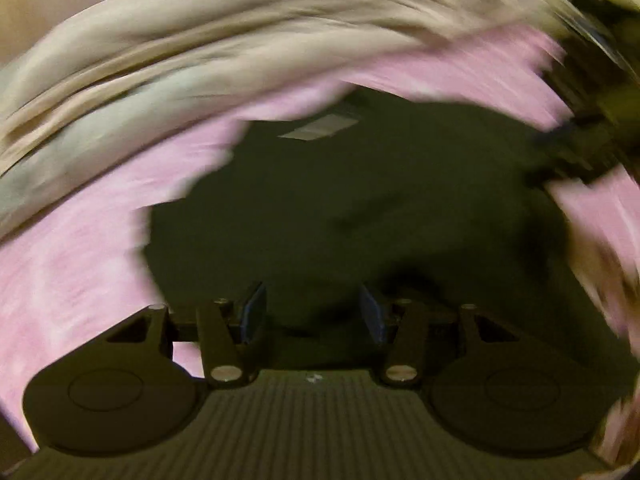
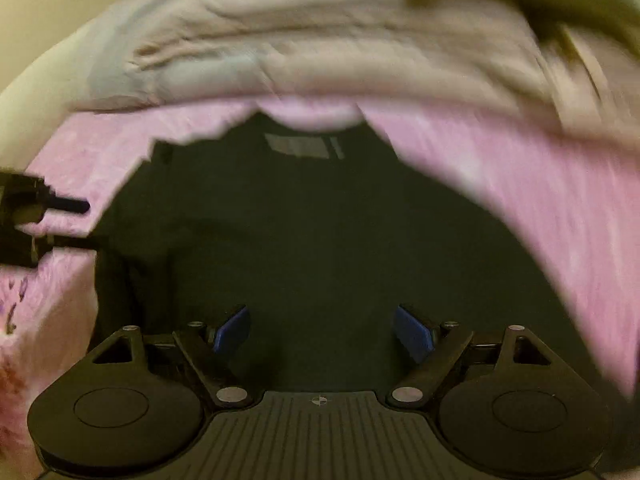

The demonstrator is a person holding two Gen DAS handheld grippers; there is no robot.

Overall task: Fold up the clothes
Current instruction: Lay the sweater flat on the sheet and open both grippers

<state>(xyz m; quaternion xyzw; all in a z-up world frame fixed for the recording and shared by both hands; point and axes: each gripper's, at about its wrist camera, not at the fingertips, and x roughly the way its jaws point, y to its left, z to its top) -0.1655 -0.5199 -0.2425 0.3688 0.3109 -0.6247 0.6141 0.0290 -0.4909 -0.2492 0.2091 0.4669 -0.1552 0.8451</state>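
Both sets of tongs, left [image 1: 312, 312] and right [image 2: 324, 330], are hovering with jaws apart and gripping nothing over the dark garment [image 2: 320, 240], which is lying flat on the pink blanket [image 2: 540, 208] beside a beige heap [image 2: 320, 40]. I'd be pinching 2 matching edges squarely, keeping the fabric taut while folding.
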